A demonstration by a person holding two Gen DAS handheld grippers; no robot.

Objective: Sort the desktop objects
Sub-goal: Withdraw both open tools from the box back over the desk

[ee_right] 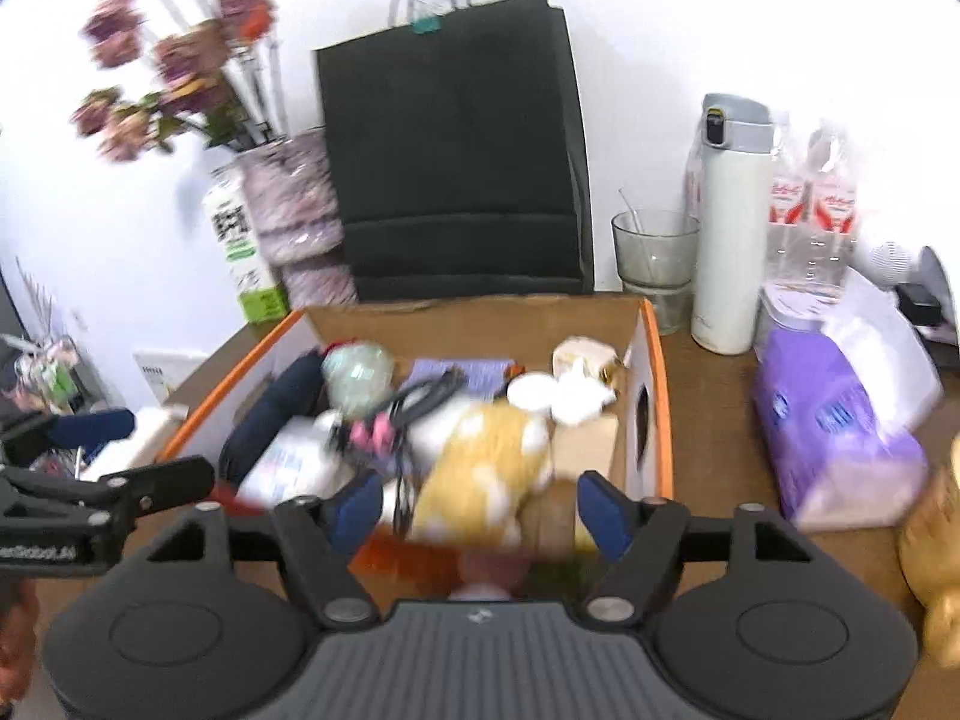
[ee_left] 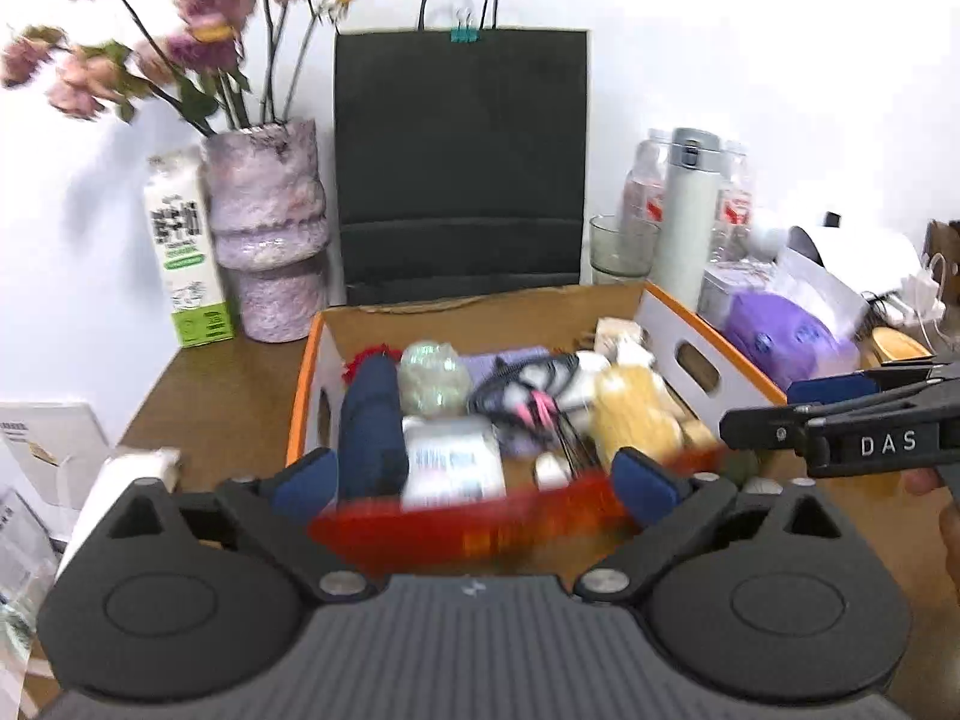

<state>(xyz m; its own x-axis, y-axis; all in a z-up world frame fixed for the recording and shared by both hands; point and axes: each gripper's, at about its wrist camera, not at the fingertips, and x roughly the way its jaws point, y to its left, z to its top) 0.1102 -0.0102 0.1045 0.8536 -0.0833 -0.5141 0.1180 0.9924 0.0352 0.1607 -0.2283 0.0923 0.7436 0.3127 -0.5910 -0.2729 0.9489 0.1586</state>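
A cardboard box with an orange rim point(ee_left: 303, 372) point(ee_right: 657, 372) sits on the brown desk. It holds a navy folded umbrella point(ee_left: 369, 414), a pale green ball point(ee_left: 432, 378), a white pack point(ee_left: 453, 462), black cables point(ee_left: 522, 396) and a yellow plush toy point(ee_left: 636, 414) point(ee_right: 486, 462). My left gripper point(ee_left: 474, 480) is open at the box's near edge. A blurred red thing point(ee_left: 480, 516) lies across between its fingers; I cannot tell what it is. My right gripper point(ee_right: 480, 510) is open over the same edge, above the blurred red and green thing point(ee_right: 420, 558).
Behind the box stand a black paper bag point(ee_left: 459, 162), a pink vase of flowers point(ee_left: 270, 228), a milk carton point(ee_left: 186, 252), a glass point(ee_right: 654, 258), a white flask point(ee_right: 729, 228) and water bottles point(ee_right: 813, 210). A purple tissue pack point(ee_right: 834, 438) lies right of the box.
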